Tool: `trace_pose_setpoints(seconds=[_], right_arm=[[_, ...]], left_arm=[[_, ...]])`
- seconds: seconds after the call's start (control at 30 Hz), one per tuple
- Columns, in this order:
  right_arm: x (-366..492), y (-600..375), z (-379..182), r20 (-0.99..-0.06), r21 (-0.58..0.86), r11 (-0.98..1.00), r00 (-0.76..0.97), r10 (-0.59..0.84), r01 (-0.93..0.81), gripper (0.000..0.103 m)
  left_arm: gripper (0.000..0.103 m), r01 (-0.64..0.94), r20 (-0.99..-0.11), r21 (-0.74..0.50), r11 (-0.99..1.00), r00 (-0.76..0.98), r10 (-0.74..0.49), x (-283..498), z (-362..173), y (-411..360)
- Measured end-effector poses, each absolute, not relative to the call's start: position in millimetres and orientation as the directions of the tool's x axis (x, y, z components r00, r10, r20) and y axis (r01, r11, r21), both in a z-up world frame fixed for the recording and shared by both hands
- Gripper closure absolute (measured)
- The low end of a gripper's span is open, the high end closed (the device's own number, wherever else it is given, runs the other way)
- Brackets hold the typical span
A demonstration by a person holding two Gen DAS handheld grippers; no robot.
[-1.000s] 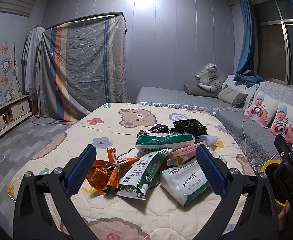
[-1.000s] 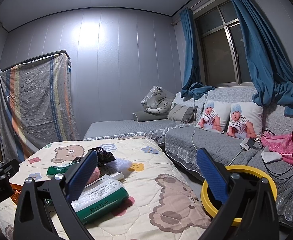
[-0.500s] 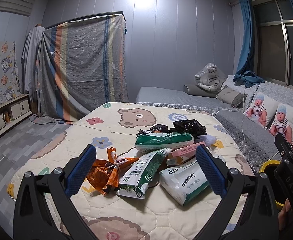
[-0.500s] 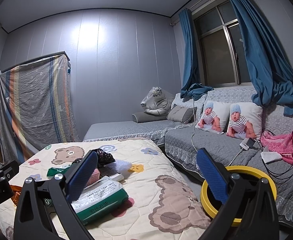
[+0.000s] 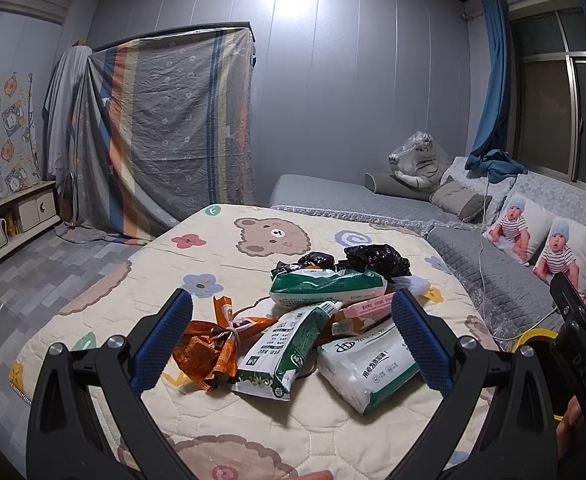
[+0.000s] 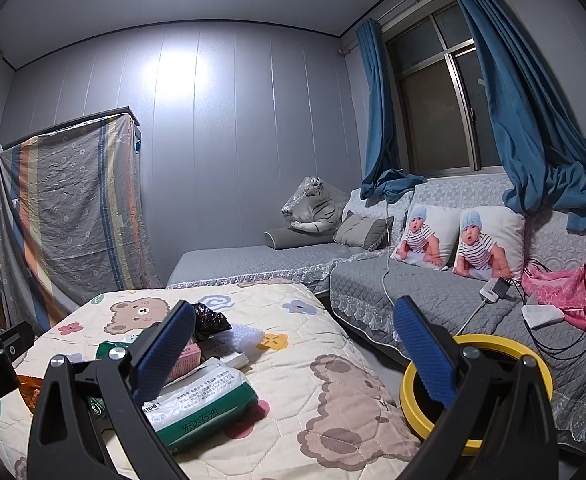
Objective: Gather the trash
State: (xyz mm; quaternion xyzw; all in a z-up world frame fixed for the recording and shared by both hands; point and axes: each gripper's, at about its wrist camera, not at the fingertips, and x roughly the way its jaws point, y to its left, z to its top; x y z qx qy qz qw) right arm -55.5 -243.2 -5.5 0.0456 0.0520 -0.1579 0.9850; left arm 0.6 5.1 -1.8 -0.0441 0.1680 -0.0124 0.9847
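A heap of trash lies on the bear-print quilt (image 5: pixel 221 248): an orange wrapper (image 5: pixel 209 344), a green-and-white pouch (image 5: pixel 289 348), a white tissue pack (image 5: pixel 367 364), a green pack (image 5: pixel 329 286), a pink box (image 5: pixel 367 306) and black bags (image 5: pixel 373 258). My left gripper (image 5: pixel 291 340) hovers open just in front of the heap, empty. My right gripper (image 6: pixel 293 352) is open and empty, above the quilt's right side; the tissue pack (image 6: pixel 201 404) sits by its left finger. A yellow-rimmed bin (image 6: pixel 477 396) stands on the floor to the right, partly behind its right finger.
A grey sofa (image 6: pixel 433 292) with baby-print cushions (image 6: pixel 453 236), cables and pink cloth (image 6: pixel 573 284) runs along the right. A plush tiger (image 5: pixel 417 160) sits at the back. A sheet-draped cabinet (image 5: pixel 165 132) and a low unit (image 5: pixel 9 224) stand to the left.
Both grippers have barely moved; the right wrist view has tilted slightly. Nothing was picked up or released.
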Motion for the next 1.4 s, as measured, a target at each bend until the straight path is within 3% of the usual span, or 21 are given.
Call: trace_pose_setpoints(seconds=[0.23, 0.4, 0.6, 0.73, 0.97, 1.1, 1.4], right_arm=[[-52.2, -241.7, -2.2, -0.136, 0.092, 0.956, 0.955, -0.264, 0.277, 0.007], [-34.7, -260.7, -0.8, -0.206, 0.177, 0.980, 0.977, -0.058, 0.095, 0.007], [-3.0, -266.7, -12.2, -0.343, 0.185, 0.976, 0.923, 0.175, -0.117, 0.007], [13.7, -260.5, -24.9, -0.395, 0.178, 0.971, 0.892, 0.221, -0.162, 0.007], [38.2, -251.1, -37.2, -0.491, 0.189, 0.929, 0.788, 0.371, -0.319, 0.007], [45.5, -249.1, -40.3, -0.499, 0.198, 0.923, 0.776, 0.386, -0.331, 0.007], [95.9, -243.0, -33.3, -0.548, 0.162, 0.917, 0.739, 0.392, -0.365, 0.007]], left_arm=[[0.008, 0.009, -0.347, -0.090, 0.996, 0.937, -0.040, 3.7, -4.0, 7.8], [0.008, 0.060, -0.378, -0.013, 0.998, 0.924, -0.061, 23.4, -7.7, 33.3], [0.008, 0.094, -0.257, 0.050, 0.994, 0.963, -0.078, 25.6, -16.4, 89.9], [0.008, 0.245, -0.472, 0.140, 0.960, 0.868, -0.153, 56.5, -33.7, 95.3], [0.008, 0.342, -0.540, 0.133, 0.930, 0.812, -0.221, 78.9, -63.8, 105.6], [0.008, 0.362, -0.603, 0.035, 0.931, 0.751, -0.269, 105.0, -78.6, 112.8], [0.008, 0.373, -0.604, -0.087, 0.924, 0.718, -0.347, 133.1, -87.8, 117.5]])
